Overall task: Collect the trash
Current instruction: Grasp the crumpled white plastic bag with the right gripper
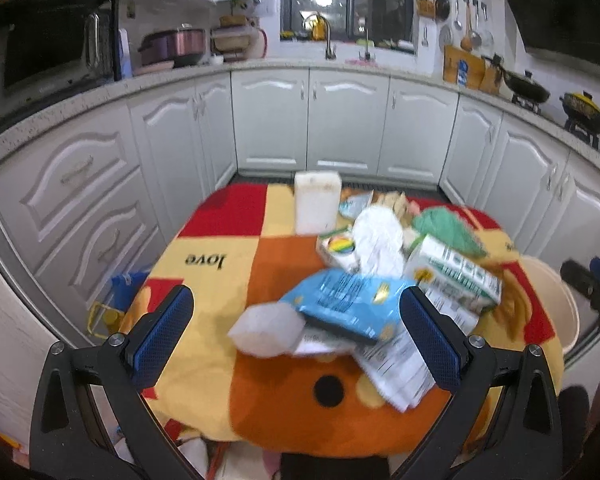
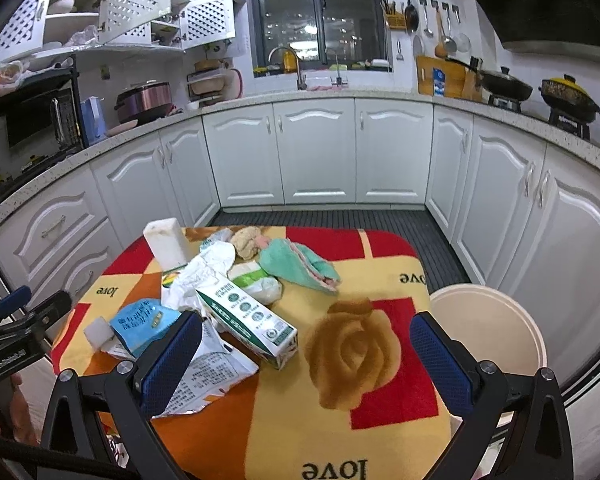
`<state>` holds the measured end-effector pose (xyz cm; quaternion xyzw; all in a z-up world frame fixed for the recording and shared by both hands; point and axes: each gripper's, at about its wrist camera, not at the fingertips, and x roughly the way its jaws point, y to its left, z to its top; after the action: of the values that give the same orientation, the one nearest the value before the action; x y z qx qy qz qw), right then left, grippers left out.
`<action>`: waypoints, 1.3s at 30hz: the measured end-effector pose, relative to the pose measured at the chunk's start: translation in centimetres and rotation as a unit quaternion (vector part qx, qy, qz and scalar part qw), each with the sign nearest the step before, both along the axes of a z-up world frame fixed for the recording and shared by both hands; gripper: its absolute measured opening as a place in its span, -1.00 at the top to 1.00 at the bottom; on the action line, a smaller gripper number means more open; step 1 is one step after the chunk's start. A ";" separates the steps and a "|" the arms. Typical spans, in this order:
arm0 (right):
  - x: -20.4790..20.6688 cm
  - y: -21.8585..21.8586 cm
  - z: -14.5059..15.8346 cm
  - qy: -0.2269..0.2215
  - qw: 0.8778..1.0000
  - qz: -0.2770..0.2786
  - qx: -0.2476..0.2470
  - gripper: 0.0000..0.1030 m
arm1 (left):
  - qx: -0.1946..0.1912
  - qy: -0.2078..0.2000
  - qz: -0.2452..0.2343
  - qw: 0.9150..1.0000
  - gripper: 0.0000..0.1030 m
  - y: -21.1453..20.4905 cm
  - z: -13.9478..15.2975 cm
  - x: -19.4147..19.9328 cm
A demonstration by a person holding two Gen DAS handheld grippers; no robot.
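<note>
Both views are brightly and evenly lit from overhead; ceiling lights reflect as white spots in the dark window (image 2: 318,26). Shadows are soft and faint. The glossy cabinet doors (image 2: 318,152) carry pale sheen. The left wrist view is motion-blurred: the trash pile (image 1: 372,280) and blanket (image 1: 220,248) smear, print unreadable. The right wrist view is sharper, with carton (image 2: 246,320) lettering crisp though small. Fisheye distortion bows the counter (image 1: 100,92) and darkens the corners to black.

cartons (image 2: 247,322), wrappers (image 2: 146,326) and tissue (image 1: 378,240) heaped beside cream bin (image 2: 496,300).
</note>
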<state>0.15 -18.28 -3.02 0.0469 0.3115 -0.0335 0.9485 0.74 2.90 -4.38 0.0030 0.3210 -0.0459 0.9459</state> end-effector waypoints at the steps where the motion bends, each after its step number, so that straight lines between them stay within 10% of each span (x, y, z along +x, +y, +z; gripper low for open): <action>1: 0.2 -0.1 -0.2 0.005 1.000 0.002 0.003 -1.00 | 0.003 0.005 -0.004 1.000 -0.99 0.3 -0.3 0.0; 17: 3.3 1.7 -2.9 0.061 0.992 0.098 0.048 -0.93 | 0.009 0.088 -0.019 0.996 -0.99 3.8 -5.2 1.9; 28: 14.2 5.8 -1.5 0.111 0.978 0.171 0.046 -0.65 | 0.013 0.099 -0.042 0.994 -0.99 3.8 -6.5 5.5; 39: 23.0 12.2 -9.2 0.267 0.935 0.235 0.012 0.13 | 0.014 0.128 -0.106 0.986 -0.13 3.2 -8.2 8.0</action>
<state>23.18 -6.09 -12.17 -0.0272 0.5556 0.1829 0.8106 8.77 6.08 -12.54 0.0440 0.4384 -0.1413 0.8865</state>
